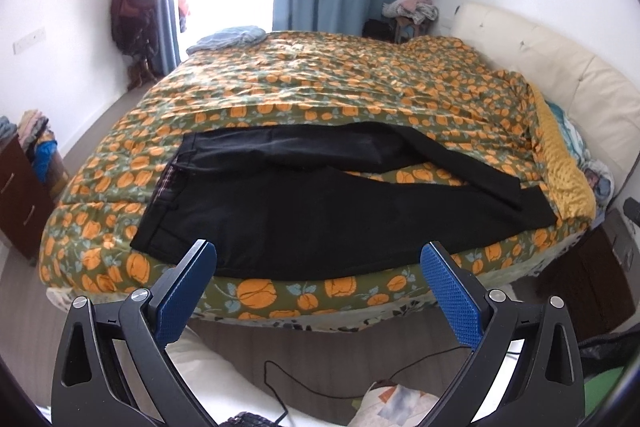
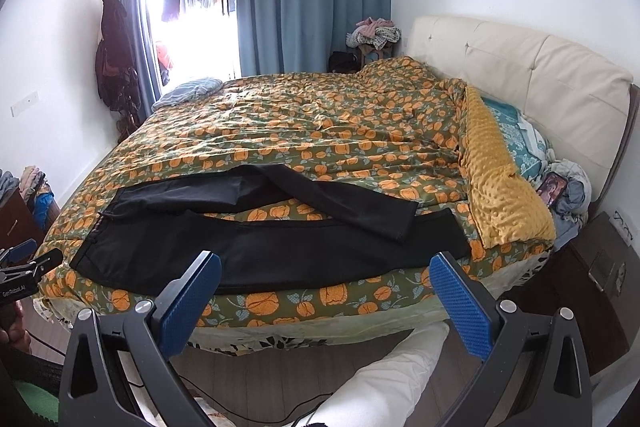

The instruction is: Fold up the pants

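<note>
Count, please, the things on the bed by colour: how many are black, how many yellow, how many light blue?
Black: 1, the pants
Yellow: 1, the dotted blanket
Light blue: 1, the striped cloth at the far corner
Total: 3

We see daylight flooding in from the window (image 2: 192, 27), blown out to white glare. The room is bright and sharp; fisheye bending curves the bed (image 1: 304, 83), and dark vignetting rims both views.
</note>
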Demonstrator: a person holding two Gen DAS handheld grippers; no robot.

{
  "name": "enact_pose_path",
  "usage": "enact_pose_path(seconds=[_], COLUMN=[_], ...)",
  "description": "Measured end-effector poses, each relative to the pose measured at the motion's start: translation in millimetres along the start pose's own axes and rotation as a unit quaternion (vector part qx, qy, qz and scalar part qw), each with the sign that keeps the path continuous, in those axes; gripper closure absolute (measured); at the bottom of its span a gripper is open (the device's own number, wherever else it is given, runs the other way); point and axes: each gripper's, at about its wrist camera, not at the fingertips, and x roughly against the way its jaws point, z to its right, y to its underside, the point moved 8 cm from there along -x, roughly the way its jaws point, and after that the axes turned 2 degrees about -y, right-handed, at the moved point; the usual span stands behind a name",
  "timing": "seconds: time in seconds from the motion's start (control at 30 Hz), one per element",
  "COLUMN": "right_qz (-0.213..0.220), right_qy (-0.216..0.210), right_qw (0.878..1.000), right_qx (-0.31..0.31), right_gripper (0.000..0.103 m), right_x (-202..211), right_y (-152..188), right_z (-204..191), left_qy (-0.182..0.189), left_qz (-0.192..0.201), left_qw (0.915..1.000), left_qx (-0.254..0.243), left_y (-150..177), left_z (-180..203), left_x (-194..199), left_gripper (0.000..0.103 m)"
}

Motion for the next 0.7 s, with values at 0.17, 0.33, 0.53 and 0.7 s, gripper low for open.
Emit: enact_pose_path(seconds=[0.17, 0.33, 0.53, 0.7], right_qz=[-0.006, -0.013, -0.022, -0.025], right_qy=[-0.012, -0.043, -0.056, -0.068], right_qw=[1.0, 0.999, 0.998, 0.997], right_qx=[-0.007, -0.008, -0.017, -0.004], right_gripper=[0.0, 0.0, 0.0, 0.0], right_x=[-2.2, -3.8, -11.2, -16.7], right_y=[-1.8, -3.0, -1.0, -1.8], right_z=[1.1, -4.9, -7.5, -18.1], left_qy=[0.022, 0.016, 0.006, -0.007], left_qz=[-0.019, -0.028, -0.059, -0.069], left_qw=[0.9994, 0.9994, 0.9983, 0.9975], left_qx=[0.02, 0.01, -0.003, -0.014], left_y=[1.0, 5.9, 13.9, 15.1], left_z=[-4.3, -6.4, -0.1, 3.7], left_x=[3.0, 10.8, -2.9, -8.8], left_gripper=[0.001, 0.001, 0.001, 0.001])
